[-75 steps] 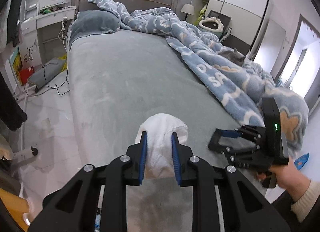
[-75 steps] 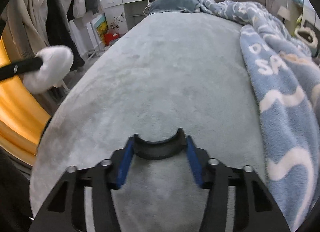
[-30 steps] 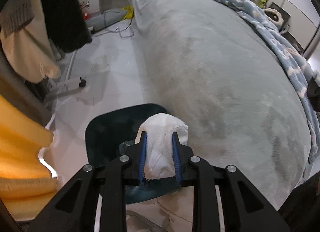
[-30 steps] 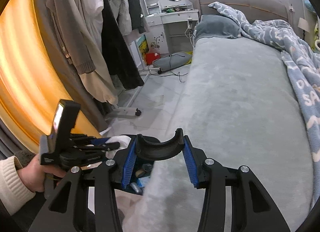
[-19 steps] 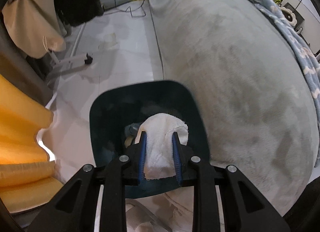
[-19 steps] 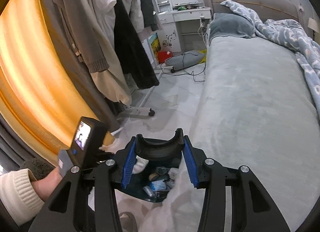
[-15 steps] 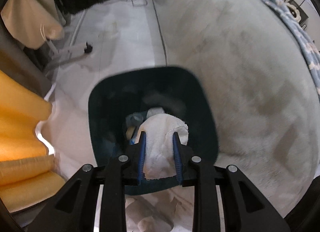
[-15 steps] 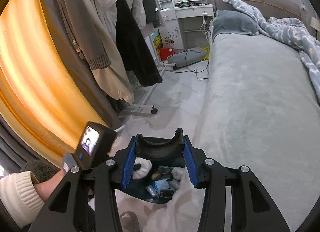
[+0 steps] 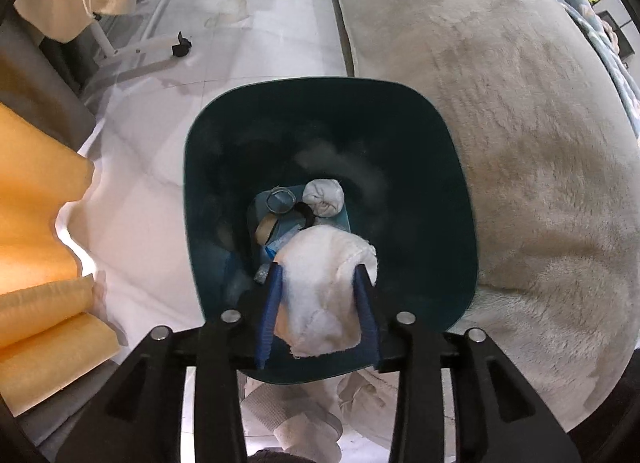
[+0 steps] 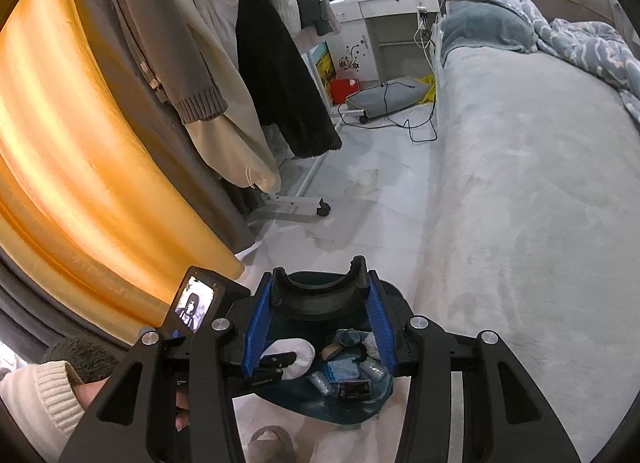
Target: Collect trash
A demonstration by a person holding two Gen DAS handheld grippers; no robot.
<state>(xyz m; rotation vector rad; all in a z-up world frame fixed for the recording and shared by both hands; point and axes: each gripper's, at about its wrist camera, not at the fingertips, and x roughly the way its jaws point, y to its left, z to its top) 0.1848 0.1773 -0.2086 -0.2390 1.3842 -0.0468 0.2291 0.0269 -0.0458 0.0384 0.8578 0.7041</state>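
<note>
Directly over the bin, a white cloth wad (image 9: pixel 320 295) sits clamped between the blue pads of the left tongs (image 9: pixel 318 283), its frayed edge hanging toward the camera. In the left wrist view the wad hangs above the open mouth of the dark teal bin (image 9: pixel 460 199), at about 6 o'clock inside its rim.

At the bin's bottom lie other scraps: a balled white tissue (image 9: pixel 323 196) at 12 o'clock from the wad, a clear round lid (image 9: pixel 280 199) at 11 o'clock, and a tan roll (image 9: pixel 265 228) at 10 o'clock. A few blue and clear wrappers are partly hidden under the wad.

The bin stands on the pale floor (image 9: pixel 248 51), just beside the grey bed (image 9: pixel 540 143), which fills the 3 o'clock side of the view. Orange curtain (image 9: pixel 36 231) folds fill the 9 o'clock edge.

In the right wrist view the right tongs (image 10: pixel 319 323) stand apart, gripping nothing, and hang above the same bin (image 10: pixel 340 413). Through their gap the left tongs (image 10: pixel 290 361) show at 7 o'clock, closed on the wad (image 10: pixel 298 351), with the person's left hand (image 10: pixel 96 391) and cream sleeve behind them. Hanging coats (image 10: pixel 256 63) fill the 11 o'clock area. A white desk (image 10: pixel 384 3) stands at 12 o'clock beside the bed (image 10: pixel 540 203), and a blue blanket (image 10: pixel 580 43) lies at 2 o'clock.
</note>
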